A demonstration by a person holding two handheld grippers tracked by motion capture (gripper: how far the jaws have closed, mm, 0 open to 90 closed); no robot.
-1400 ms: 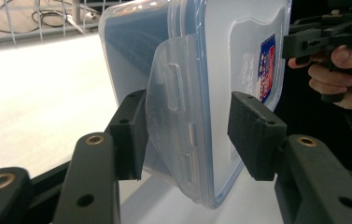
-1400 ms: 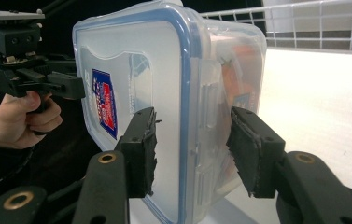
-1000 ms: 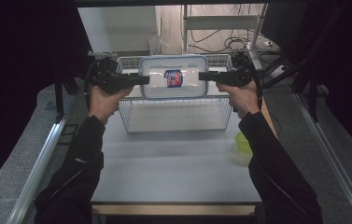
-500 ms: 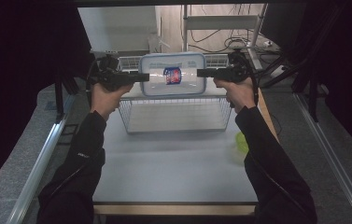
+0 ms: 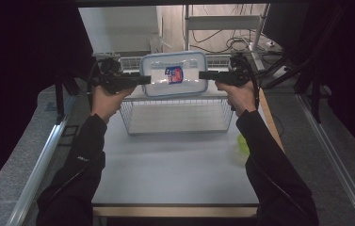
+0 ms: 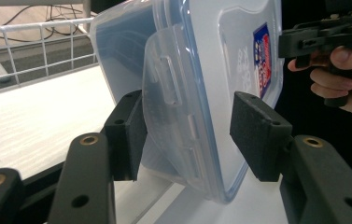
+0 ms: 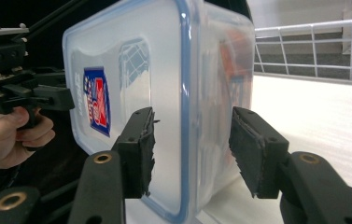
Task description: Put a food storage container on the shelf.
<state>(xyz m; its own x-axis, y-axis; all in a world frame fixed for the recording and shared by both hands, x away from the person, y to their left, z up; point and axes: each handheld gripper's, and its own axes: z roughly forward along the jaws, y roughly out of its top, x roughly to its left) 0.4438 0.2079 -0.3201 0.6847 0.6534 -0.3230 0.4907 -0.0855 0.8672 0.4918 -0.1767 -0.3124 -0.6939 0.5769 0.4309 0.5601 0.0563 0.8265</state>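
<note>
Clear plastic container (image 5: 173, 74) hangs tilted above the wire basket (image 5: 177, 115), left claw (image 6: 185, 135) and right claw (image 7: 190, 147) pinching its opposite ends. Looks light, stiff, slippery; the rim edges are probably the surest hold.

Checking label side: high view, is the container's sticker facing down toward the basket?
No. The sticker sits on the container's lid, turned toward the high camera.

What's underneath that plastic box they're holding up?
Below the plastic box is a wire basket on the white table. The basket floor looks bare; its back part is hidden by the box.
</note>
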